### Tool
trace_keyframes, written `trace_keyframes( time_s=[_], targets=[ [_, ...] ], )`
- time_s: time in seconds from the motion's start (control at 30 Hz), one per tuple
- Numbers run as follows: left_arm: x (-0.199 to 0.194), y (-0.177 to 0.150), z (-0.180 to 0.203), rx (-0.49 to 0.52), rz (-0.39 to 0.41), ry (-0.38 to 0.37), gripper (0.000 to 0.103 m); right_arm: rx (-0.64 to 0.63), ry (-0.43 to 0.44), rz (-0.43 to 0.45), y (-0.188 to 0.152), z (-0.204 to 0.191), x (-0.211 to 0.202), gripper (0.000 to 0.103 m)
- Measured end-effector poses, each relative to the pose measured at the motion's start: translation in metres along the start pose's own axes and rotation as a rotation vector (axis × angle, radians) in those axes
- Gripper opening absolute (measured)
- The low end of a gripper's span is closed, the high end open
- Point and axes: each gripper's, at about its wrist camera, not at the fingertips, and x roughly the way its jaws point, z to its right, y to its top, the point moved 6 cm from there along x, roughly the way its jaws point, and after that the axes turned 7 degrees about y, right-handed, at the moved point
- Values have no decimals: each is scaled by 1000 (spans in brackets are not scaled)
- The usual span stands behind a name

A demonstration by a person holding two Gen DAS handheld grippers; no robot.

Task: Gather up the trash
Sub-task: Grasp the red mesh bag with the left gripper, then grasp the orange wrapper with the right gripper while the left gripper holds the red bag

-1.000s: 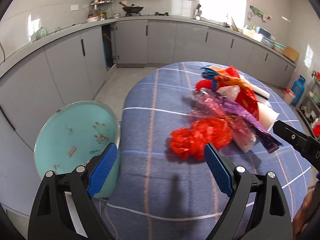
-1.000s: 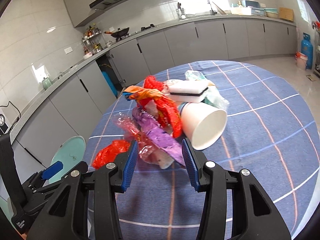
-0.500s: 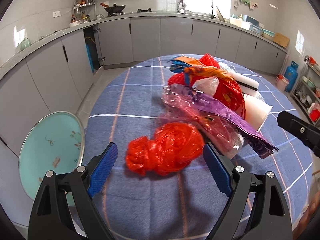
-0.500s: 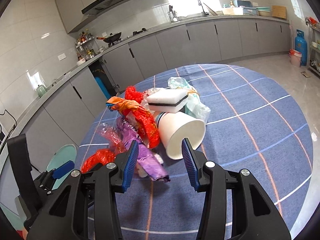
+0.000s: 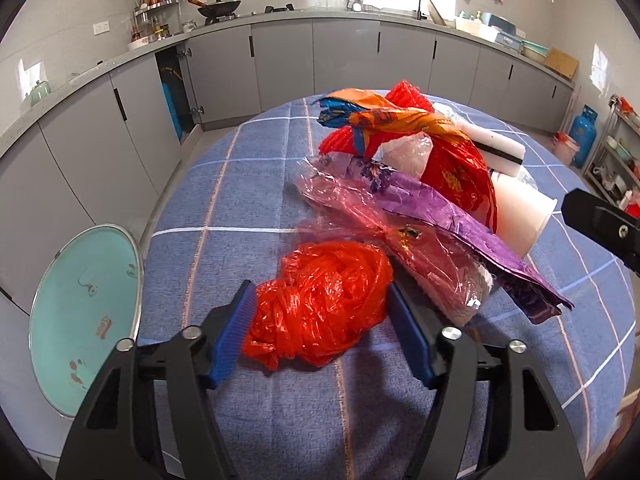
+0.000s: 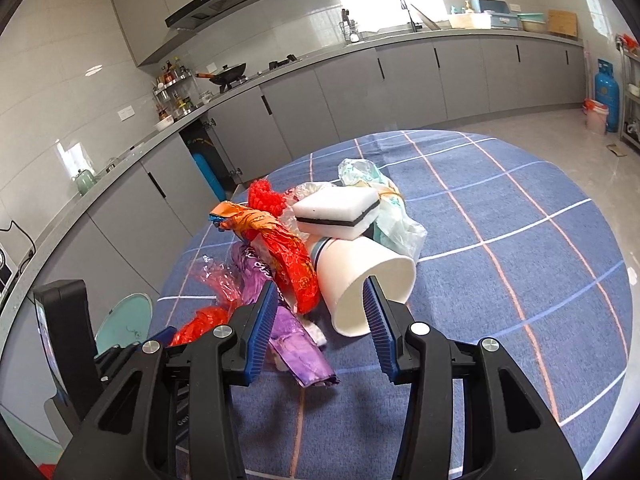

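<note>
At lower centre, the left gripper [image 5: 320, 320] is closed against the red plastic bag [image 5: 324, 304]; its underside is hidden. The right gripper [image 6: 322, 316] is held open, empty, its right finger overlapping the paper cup [image 6: 372, 280] mouth.

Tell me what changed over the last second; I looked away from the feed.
The left gripper advanced and narrowed around the red plastic bag, pads at its sides. The right gripper shifted toward the white paper cup, one finger at its mouth, still open. The trash pile and sponge stayed put.
</note>
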Motion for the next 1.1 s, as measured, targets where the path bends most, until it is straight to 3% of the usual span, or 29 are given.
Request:
trace_keyframes(
  time_s=[0.33,0.57,0.83,1.1],
  targets=[
    [9,0,2,9,-28,-9,52,1,0,-10,3,-4,7,43],
    [6,3,-2,-11,-24,-51,35,-10,3,-14,7,-9,13,43],
    [-29,12,-25,-73,60,-108,33,-46,1,-4,19,-18,25,43],
    [-62,21,-53,-140,130,-96,33,-120,-9,-38,29,-33,61,43]
  ],
)
